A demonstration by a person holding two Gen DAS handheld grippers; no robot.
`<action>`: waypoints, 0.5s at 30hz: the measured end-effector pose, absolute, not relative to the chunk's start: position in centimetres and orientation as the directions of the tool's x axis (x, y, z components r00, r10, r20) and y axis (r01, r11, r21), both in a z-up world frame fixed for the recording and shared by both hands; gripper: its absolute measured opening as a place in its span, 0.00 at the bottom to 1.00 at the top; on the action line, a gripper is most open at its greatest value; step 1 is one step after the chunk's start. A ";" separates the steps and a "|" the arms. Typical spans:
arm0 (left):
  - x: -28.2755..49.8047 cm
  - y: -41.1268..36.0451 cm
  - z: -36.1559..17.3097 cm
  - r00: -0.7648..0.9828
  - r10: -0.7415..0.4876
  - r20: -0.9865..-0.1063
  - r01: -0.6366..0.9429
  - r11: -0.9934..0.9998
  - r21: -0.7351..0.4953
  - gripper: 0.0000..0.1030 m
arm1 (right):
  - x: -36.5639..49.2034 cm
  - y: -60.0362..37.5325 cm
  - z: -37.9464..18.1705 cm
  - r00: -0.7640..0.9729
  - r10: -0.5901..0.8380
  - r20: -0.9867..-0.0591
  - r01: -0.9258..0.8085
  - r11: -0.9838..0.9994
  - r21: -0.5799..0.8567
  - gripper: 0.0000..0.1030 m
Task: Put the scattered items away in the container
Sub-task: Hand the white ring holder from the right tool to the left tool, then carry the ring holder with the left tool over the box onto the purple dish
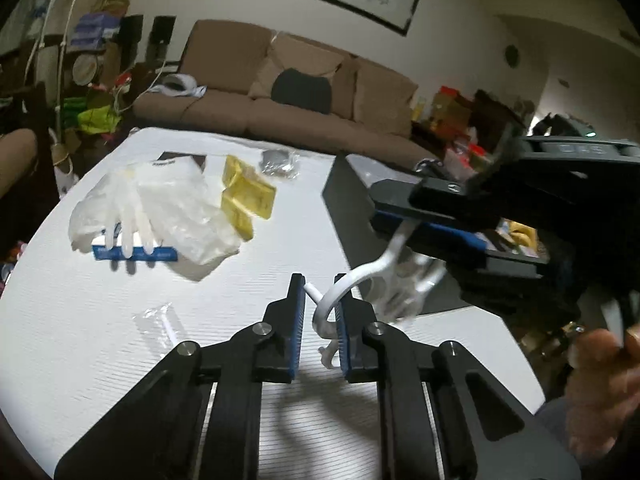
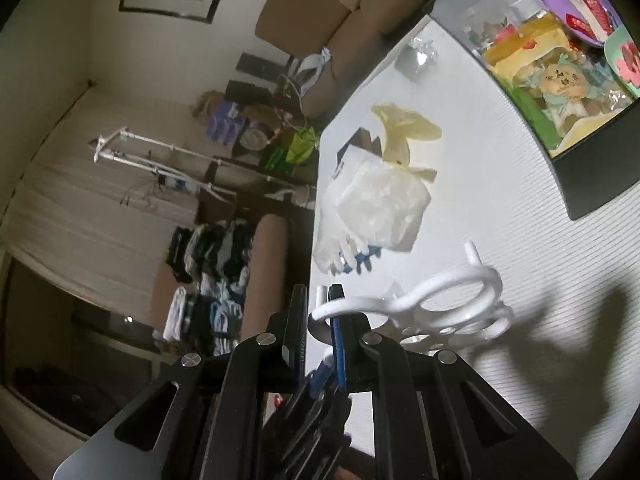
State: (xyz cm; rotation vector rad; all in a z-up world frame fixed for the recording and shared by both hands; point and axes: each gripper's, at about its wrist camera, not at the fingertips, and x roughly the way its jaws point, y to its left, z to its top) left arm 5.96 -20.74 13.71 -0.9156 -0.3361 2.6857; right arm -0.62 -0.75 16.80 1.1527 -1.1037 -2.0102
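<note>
Low at frame centre, above the white surface [image 1: 80, 320], both the left gripper [image 1: 320, 300] and right gripper [image 1: 400, 216] have jaws clamped on the white plastic hanger [image 1: 360, 276]; container [image 2: 592, 184] sits upper right.

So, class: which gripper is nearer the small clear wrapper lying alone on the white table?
Left. The left gripper is just right of the clear wrapper; the right gripper is farther right, near the black container. Both clamp the white plastic piece.
</note>
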 end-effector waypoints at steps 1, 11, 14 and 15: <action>5.9 -20.8 13.6 -0.753 0.340 -0.564 -0.187 -0.931 -0.312 0.11 | -0.5 -1.1 16.9 -0.459 -0.782 -0.422 0.080 -0.510 0.857 0.12; 4.8 -26.8 11.3 -0.712 0.481 -0.512 -0.069 -0.773 -0.630 0.07 | 1.6 -0.1 18.2 -0.390 -0.733 -0.557 0.211 -0.660 0.721 0.84; 4.9 -27.6 11.6 -0.720 0.485 -0.496 -0.071 -0.763 -0.643 0.07 | 2.8 2.2 18.2 -0.469 -0.677 -0.567 0.233 -0.714 0.660 0.51; 5.0 -27.6 11.6 -0.719 0.487 -0.496 -0.076 -0.764 -0.640 0.07 | 2.7 2.6 18.3 -0.497 -0.642 -0.584 0.245 -0.749 0.615 0.42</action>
